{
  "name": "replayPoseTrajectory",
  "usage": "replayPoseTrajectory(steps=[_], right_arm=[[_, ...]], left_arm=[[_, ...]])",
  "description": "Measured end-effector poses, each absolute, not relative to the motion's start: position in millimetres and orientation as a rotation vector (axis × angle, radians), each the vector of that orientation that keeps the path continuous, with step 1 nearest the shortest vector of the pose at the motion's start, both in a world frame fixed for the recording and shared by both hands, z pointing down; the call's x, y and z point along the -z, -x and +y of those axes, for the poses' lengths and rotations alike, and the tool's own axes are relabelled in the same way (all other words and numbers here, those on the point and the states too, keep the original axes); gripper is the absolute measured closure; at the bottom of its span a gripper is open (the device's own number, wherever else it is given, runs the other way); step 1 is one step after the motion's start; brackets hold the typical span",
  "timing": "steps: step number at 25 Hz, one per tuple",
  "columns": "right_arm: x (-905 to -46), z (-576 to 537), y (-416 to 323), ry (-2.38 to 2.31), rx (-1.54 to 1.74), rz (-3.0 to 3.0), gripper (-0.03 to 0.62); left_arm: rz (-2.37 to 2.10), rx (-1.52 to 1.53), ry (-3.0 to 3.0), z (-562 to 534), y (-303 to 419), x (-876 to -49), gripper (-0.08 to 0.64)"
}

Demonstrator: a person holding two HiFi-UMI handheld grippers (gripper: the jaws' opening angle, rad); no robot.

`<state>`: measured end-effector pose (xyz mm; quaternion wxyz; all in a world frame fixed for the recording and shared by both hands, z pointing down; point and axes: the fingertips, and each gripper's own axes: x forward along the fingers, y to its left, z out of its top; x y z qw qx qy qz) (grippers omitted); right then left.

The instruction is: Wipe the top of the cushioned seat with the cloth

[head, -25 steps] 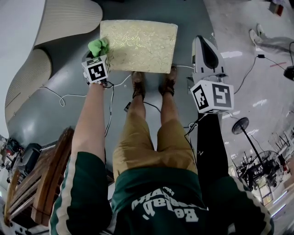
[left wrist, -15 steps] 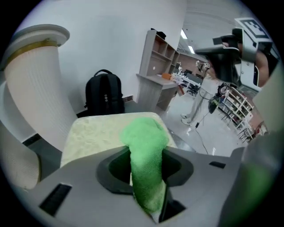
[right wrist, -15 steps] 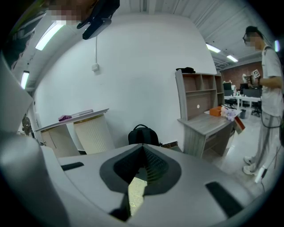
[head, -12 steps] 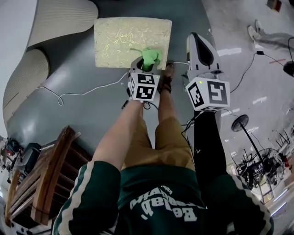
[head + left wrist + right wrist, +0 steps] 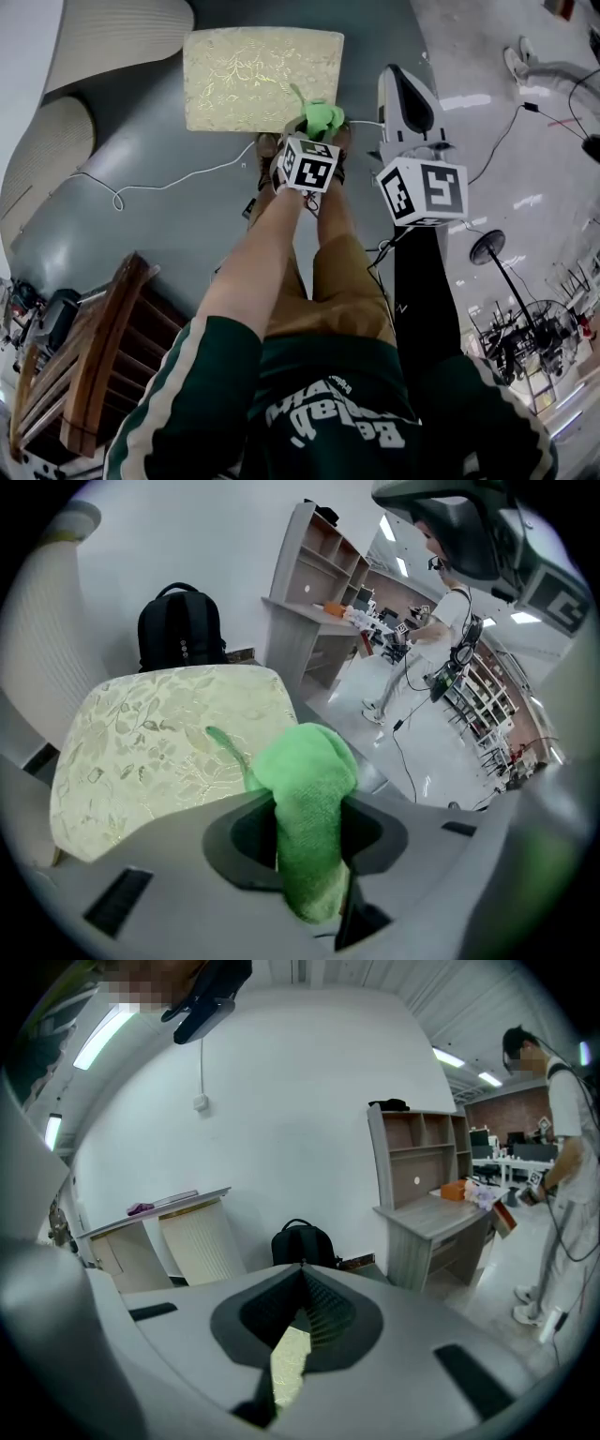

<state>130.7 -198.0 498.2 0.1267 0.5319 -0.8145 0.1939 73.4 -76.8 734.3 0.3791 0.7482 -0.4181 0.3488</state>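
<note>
The cushioned seat, pale gold with a leaf pattern, stands on the grey floor in front of my feet. My left gripper is shut on the green cloth and hangs over the seat's near right corner. In the left gripper view the cloth bulges out between the jaws, with the seat spread out beyond them to the left. My right gripper is held to the right of the seat, shut and empty. Through its jaws only a sliver of the seat shows.
A wooden chair stands at lower left and a white cable trails across the floor. Ribbed white furniture curves along the left. Behind the seat are a black backpack and a desk with shelves. A person stands at right.
My left gripper has carried the cloth from the seat's left edge across to its near right corner. The right gripper has stayed almost still.
</note>
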Motion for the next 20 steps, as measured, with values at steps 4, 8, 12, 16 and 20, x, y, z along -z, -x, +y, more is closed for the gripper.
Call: replayPoseTrajectory(steps=[4, 8, 12, 16, 20], right_arm=[[-499, -197, -124, -1.522, -0.559, -2.375, 0.584], [-497, -199, -116, -1.523, -0.545, -2.384, 0.584], [-495, -198, -98, -1.495, -0.534, -2.405, 0.584], [-493, -195, -71, -1.458, -0.526, -2.428, 0.584], [-490, -194, -47, -1.428, -0.514, -2.445, 0.584]], left_arm=[[-1.106, -0.884, -1.903, -79, -62, -732, 0.416], [-1.169, -0.866, -1.86, -82, -28, -734, 0.416], [-1.247, -0.868, -1.797, -82, 30, -735, 0.414], [-1.313, -0.898, -1.767, -81, 99, -735, 0.414], [-1.359, -0.955, -1.748, -80, 162, -732, 0.414]])
